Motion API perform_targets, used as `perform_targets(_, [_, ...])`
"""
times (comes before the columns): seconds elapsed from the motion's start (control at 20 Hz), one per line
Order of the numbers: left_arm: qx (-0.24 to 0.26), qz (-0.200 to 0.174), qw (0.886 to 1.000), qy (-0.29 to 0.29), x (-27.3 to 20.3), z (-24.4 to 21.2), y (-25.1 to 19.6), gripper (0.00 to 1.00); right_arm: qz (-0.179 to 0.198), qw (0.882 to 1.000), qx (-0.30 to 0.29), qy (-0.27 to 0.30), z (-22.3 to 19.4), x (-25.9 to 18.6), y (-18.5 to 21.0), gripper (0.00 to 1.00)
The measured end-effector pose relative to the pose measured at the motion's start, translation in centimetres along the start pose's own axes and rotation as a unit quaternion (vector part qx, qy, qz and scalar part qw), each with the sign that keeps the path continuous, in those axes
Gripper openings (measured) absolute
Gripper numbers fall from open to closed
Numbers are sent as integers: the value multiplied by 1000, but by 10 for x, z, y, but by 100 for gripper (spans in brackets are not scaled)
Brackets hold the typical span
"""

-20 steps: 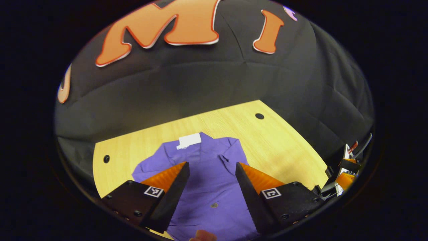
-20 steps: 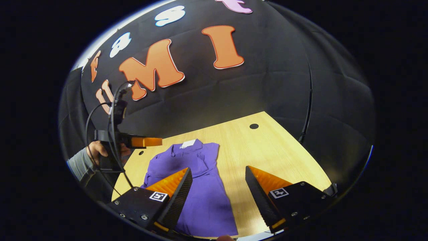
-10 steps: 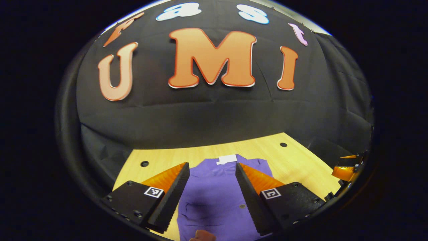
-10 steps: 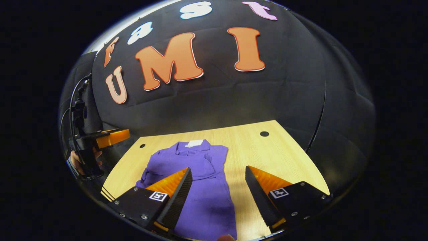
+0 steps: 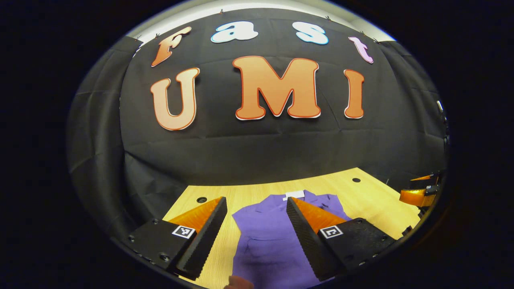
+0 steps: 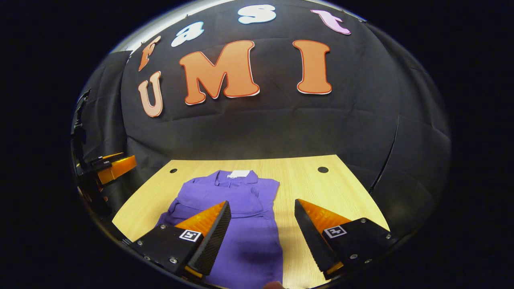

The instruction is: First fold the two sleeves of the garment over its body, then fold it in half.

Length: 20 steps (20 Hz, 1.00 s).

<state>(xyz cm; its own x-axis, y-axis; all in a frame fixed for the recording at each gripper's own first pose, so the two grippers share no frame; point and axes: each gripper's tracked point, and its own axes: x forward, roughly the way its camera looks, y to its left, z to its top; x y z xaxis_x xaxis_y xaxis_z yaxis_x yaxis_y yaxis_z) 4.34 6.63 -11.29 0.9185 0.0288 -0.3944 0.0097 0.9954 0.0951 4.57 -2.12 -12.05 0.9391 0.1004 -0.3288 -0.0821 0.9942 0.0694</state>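
Note:
A purple garment (image 6: 245, 224) lies flat on the wooden table (image 6: 321, 188), collar and white label (image 6: 239, 173) at the far end. It forms a narrow shape, with sleeve cloth lying across its upper body. My right gripper (image 6: 262, 202) hangs open above the garment's near right part, holding nothing. In the left gripper view the garment (image 5: 265, 245) with its label (image 5: 294, 195) lies below my open, empty left gripper (image 5: 255, 200). The left gripper (image 6: 110, 168) hangs off the table's left side, and the right gripper (image 5: 417, 194) is at the table's right edge.
The table (image 5: 369, 200) has small dark holes near its far corners (image 6: 323, 169) (image 6: 173, 170). Black cloth walls close the booth behind and on both sides. Bare wood lies to the right of the garment. A fingertip (image 5: 239, 283) peeks in at the bottom edge.
Both grippers have drawn back and tilted up, so more wall shows and the garment sits lower. The left gripper has moved out to the left. The garment has not moved.

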Motion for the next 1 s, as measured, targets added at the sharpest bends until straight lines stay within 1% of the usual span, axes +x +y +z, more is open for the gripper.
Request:
perform_targets(0.15, [0,2,999,39,-10,-31,5,96,-6,999,-7,36,-27,-1,-6,95])
perform_targets(0.2, [0,3,999,53,-12,-42,8,97,-8,999,-8,49,-36,-2,-8,95])
perform_targets(0.3, [1,6,997,81,-18,-63,13,96,-9,997,-7,78,-57,-4,-11,95])
perform_targets(0.5, [9,6,991,132,-31,-103,22,96,-12,991,-10,130,-96,-17,-15,95])
perform_targets(0.65, [11,5,984,175,-39,-136,25,97,-14,985,-6,173,-129,-27,-18,95])
perform_targets(0.85, [14,3,970,244,-53,-186,28,97,-14,971,-10,236,-178,-37,-19,95])
perform_targets(0.95, [18,4,959,283,-60,-211,32,97,-12,963,-11,267,-202,-42,-21,95])
perform_targets(1.0, [22,1,952,307,-67,-226,33,97,-11,960,-7,280,-211,-42,-22,95])
